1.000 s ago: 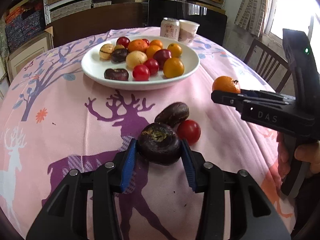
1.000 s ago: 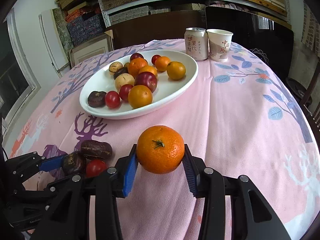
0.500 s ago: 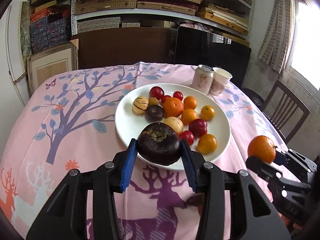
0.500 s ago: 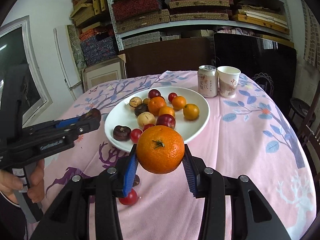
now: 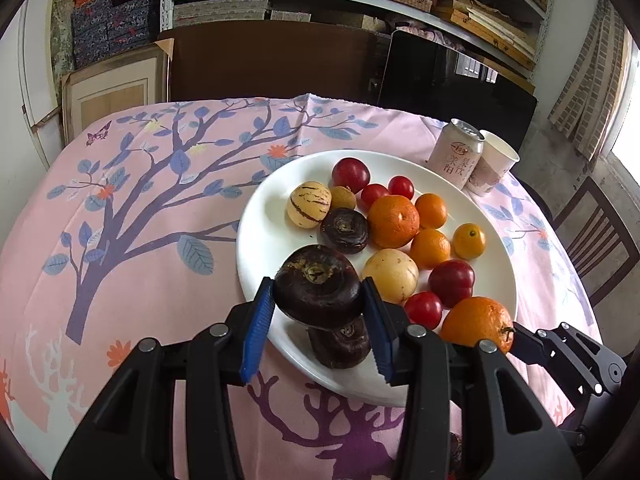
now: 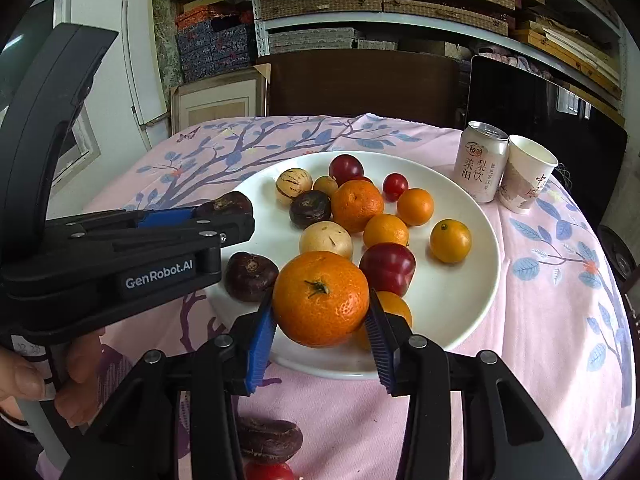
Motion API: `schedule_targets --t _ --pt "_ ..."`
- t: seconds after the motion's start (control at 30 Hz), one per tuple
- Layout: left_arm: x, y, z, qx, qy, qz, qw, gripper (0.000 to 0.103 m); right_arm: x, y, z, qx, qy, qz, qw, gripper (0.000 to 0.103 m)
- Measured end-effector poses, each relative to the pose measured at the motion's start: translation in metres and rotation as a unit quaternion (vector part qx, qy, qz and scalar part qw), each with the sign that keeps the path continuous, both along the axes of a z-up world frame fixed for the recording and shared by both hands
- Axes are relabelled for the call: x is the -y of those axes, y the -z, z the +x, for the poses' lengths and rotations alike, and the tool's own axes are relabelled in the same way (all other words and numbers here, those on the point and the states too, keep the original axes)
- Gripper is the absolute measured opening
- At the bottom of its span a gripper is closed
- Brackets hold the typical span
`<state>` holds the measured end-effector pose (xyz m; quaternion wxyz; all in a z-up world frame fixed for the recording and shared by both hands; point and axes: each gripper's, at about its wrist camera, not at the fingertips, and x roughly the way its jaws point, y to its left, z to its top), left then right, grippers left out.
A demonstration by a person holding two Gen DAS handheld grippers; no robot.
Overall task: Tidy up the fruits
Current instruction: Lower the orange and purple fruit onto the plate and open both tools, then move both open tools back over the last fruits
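Here, left claw (image 5: 318,314) grips dark chestnut (image 5: 318,288) scar-up; right claw (image 6: 320,322) grips mandarin (image 6: 320,298) stem-up.

Round table under pink cloth printed with blue-leaved tree and purple deer (image 5: 168,216); white metal shelving stacked with woven flat boxes (image 6: 328,0) along the back wall; dark brown wooden panel (image 5: 272,64) behind the table; dark slatted wooden chair (image 5: 596,248) at right; daylight entered through a window (image 5: 628,136) at right
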<state>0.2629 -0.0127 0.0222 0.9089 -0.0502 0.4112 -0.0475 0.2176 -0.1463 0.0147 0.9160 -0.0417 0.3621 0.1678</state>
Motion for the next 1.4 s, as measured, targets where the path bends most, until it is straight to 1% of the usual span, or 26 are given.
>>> schedule_targets --t 0.03,0.07,0.1,0.13,0.17,0.23,0.33,0.47,0.57,0.7,0.8,0.9,1.0,1.07,1.2,1.3,1.33,1.37,1.4 --pt "-0.001 0.001 0.002 -0.001 -0.002 -0.003 1.0 0.043 -0.001 0.0 0.001 0.001 -0.001 0.003 1.0 0.045" --pt "-0.002 0.002 0.003 -0.001 -0.007 -0.006 1.0 0.046 -0.001 0.0 0.003 0.002 -0.002 0.003 1.0 0.045" --pt "-0.003 0.002 0.004 0.001 -0.014 -0.007 0.9999 0.05 0.0 -0.002 0.003 0.007 0.003 0.003 1.0 0.049" --pt "-0.004 0.001 0.003 0.004 -0.022 -0.004 0.9998 0.06 0.003 -0.005 0.002 0.017 0.013 0.007 1.0 0.058" --pt "-0.005 -0.001 0.001 0.009 -0.026 -0.001 0.9996 0.067 0.007 -0.007 0.001 0.023 0.02 0.017 0.999 0.061" --pt "-0.006 -0.007 -0.004 0.019 -0.027 0.002 0.9995 0.069 0.016 -0.011 -0.002 0.023 0.021 0.034 0.999 0.061" --pt "-0.009 -0.015 -0.011 0.024 -0.028 0.005 0.9993 0.074 0.03 -0.016 -0.012 0.028 0.027 0.039 0.998 0.061" --pt "-0.011 -0.022 -0.025 0.031 -0.026 0.002 0.9992 0.077 0.047 -0.015 -0.028 0.021 0.029 0.041 0.999 0.062" --pt "-0.008 -0.024 -0.038 0.034 -0.014 0.008 0.9993 0.077 0.057 -0.012 -0.042 0.011 0.027 0.042 0.999 0.062" --pt "-0.004 -0.021 -0.058 0.036 -0.002 0.011 0.9993 0.078 0.059 -0.007 -0.063 0.003 0.012 0.02 1.0 0.063" --pt "-0.003 -0.015 -0.07 0.03 0.004 0.013 0.9995 0.08 0.052 0.0 -0.082 -0.007 -0.02 0.007 1.0 0.064" --pt "-0.003 -0.008 -0.079 0.024 0.007 0.015 0.9996 0.08 0.04 0.01 -0.094 -0.034 -0.051 0.008 0.998 0.064" --pt "-0.001 -0.004 -0.087 0.018 0.012 0.017 0.9996 0.08 0.022 0.022 -0.1 -0.042 -0.058 -0.025 0.997 0.064" --pt "0.0 -0.002 -0.092 0.018 0.017 0.02 0.9995 0.08 0.015 0.029 -0.102 -0.049 -0.061 -0.032 0.996 0.064" --pt "0.001 0.0 -0.098 0.018 0.022 0.018 0.9994 0.08 0.003 0.036 -0.1 -0.057 -0.064 -0.037 0.996 0.061" --pt "0.004 0.001 -0.1 0.017 0.028 0.019 0.9993 0.08 0.002 0.044 -0.091 -0.074 -0.054 -0.026 0.995 0.051" --pt "0.006 0.001 -0.1 0.017 0.03 0.021 0.9992 0.08 0.004 0.044 -0.09 -0.07 -0.051 -0.02 0.996 0.048" --pt "0.007 0.001 -0.101 0.017 0.031 0.021 0.9991 0.08 0.005 0.044 -0.089 -0.07 -0.047 -0.02 0.996 0.04" --pt "0.007 0.002 -0.101 0.017 0.032 0.021 0.9991 0.08 0.007 0.043 -0.088 -0.07 -0.048 -0.016 0.996 0.037"
